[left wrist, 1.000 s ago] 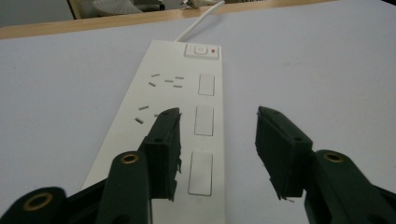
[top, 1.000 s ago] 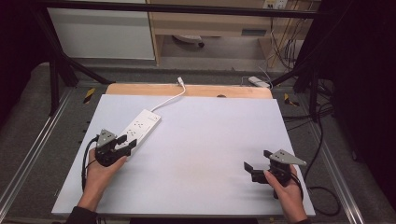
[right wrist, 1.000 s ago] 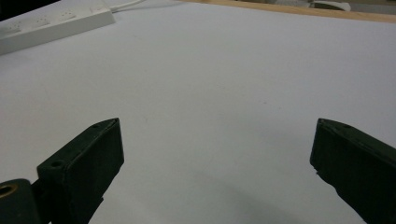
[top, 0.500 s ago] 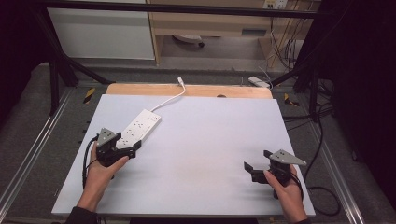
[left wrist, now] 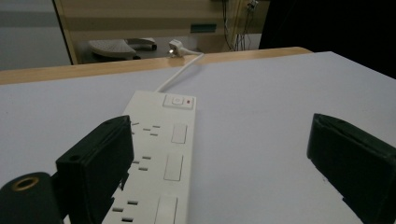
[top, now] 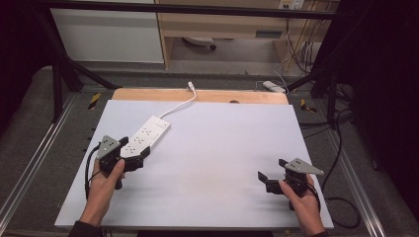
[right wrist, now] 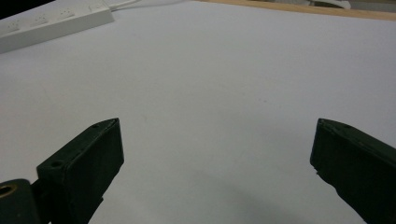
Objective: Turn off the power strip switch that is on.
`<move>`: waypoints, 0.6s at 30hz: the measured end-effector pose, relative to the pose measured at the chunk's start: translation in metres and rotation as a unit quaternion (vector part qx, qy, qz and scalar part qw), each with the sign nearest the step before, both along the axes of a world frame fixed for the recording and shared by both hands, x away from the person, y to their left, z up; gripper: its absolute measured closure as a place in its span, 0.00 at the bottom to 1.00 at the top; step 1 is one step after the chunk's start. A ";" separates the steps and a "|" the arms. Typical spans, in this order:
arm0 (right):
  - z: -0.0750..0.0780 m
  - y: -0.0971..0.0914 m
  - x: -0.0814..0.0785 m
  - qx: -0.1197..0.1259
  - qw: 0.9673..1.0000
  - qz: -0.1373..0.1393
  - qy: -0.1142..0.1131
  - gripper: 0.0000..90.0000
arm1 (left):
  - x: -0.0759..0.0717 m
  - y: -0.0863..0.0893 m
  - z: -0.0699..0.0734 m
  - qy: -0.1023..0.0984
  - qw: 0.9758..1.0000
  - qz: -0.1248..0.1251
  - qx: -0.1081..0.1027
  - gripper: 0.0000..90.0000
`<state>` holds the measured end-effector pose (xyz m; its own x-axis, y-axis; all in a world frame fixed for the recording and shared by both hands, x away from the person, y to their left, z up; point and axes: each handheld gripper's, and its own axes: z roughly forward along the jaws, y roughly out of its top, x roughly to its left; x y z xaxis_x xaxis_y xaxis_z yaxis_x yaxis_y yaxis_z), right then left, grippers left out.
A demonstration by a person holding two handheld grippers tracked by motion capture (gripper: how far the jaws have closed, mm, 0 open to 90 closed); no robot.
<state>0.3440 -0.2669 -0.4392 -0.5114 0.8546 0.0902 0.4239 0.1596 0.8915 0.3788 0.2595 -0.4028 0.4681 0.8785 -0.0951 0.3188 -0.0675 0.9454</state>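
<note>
Left gripper [top: 134,159]: I have just been opening its jaws wide, nothing clamped, over the near end of the power strip [left wrist: 161,158] by the table's [top: 222,148] left edge. Off-centre, perhaps touching its left jaw; closing may skew it. Right gripper [top: 269,180], wide, holds nothing.

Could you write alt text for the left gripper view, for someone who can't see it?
A white power strip lies on a pale table, running between the open black jaws of the left tool. Its cord leads away to a plug.
</note>
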 end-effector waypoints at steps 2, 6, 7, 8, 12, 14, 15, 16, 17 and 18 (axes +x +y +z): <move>0.000 0.000 0.000 0.000 1.000 0.000 -0.001 0.03 | -0.003 -0.001 0.004 0.002 1.000 0.003 -0.003 0.08; 0.000 0.000 0.000 0.002 1.000 0.000 -0.001 0.03 | -0.009 -0.002 0.014 -0.002 1.000 0.006 -0.010 0.08; 0.000 -0.001 0.000 0.003 1.000 0.000 -0.001 0.03 | -0.011 -0.002 0.016 -0.003 1.000 0.007 -0.010 0.08; 0.000 -0.001 0.000 0.004 1.000 0.000 -0.001 0.03 | -0.013 -0.002 0.019 -0.004 1.000 0.007 -0.010 0.08; 0.001 -0.002 0.000 0.004 1.000 0.001 -0.003 0.03 | -0.020 -0.002 0.029 -0.005 1.000 0.003 -0.014 0.08; 0.001 -0.002 0.000 0.004 1.000 0.001 -0.004 0.04 | -0.023 -0.002 0.034 -0.008 1.000 -0.002 -0.016 0.08; 0.001 -0.002 0.000 0.005 1.000 0.000 -0.004 0.04 | -0.025 -0.003 0.036 -0.008 1.000 -0.003 -0.017 0.08; 0.001 -0.002 0.000 0.005 1.000 0.001 -0.004 0.04 | -0.027 -0.003 0.038 -0.008 1.000 -0.003 -0.016 0.08; 0.001 -0.002 0.000 0.004 1.000 0.001 -0.004 0.04 | -0.029 -0.004 0.040 -0.008 1.000 -0.003 -0.015 0.08; 0.001 -0.002 0.000 0.004 1.000 0.001 -0.004 0.04 | -0.031 -0.004 0.042 -0.007 1.000 -0.003 -0.015 0.08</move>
<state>0.3439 -0.2690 -0.4383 -0.5136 0.8529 0.0932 0.4169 0.1532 0.8959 0.3482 0.2552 -0.3613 0.4753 0.8723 -0.1149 0.3054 -0.0410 0.9513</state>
